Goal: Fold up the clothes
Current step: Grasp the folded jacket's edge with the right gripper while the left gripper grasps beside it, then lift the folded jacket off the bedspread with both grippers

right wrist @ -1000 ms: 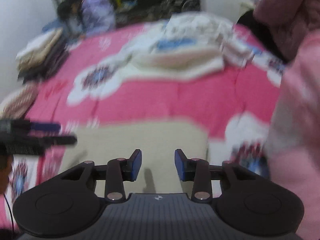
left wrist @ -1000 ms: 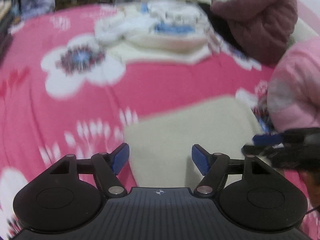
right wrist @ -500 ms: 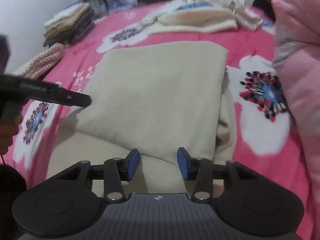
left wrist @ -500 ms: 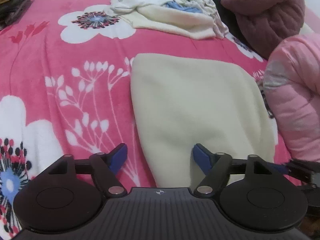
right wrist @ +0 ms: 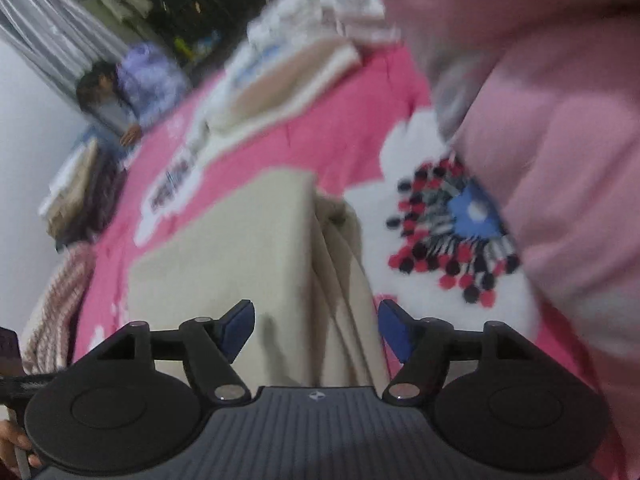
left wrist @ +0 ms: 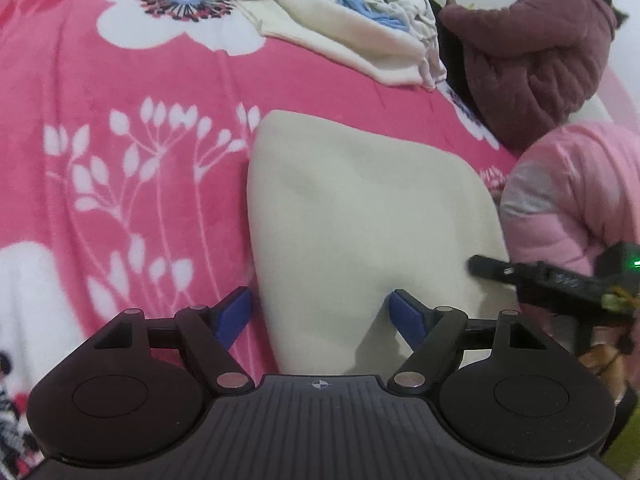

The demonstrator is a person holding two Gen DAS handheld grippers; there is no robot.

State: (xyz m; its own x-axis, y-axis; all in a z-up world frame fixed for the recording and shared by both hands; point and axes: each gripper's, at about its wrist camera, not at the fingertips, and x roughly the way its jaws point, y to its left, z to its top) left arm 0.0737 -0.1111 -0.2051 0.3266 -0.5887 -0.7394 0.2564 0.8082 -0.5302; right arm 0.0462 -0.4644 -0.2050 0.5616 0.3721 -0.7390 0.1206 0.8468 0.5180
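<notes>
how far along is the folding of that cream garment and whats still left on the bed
Done: the cream garment lies folded flat on the pink floral blanket. In hand: nothing; the left gripper is open, and the right gripper has just been opening, with layered cloth edges between its jaws but no grip. Left: the unfolded heap of clothes beyond it.
</notes>
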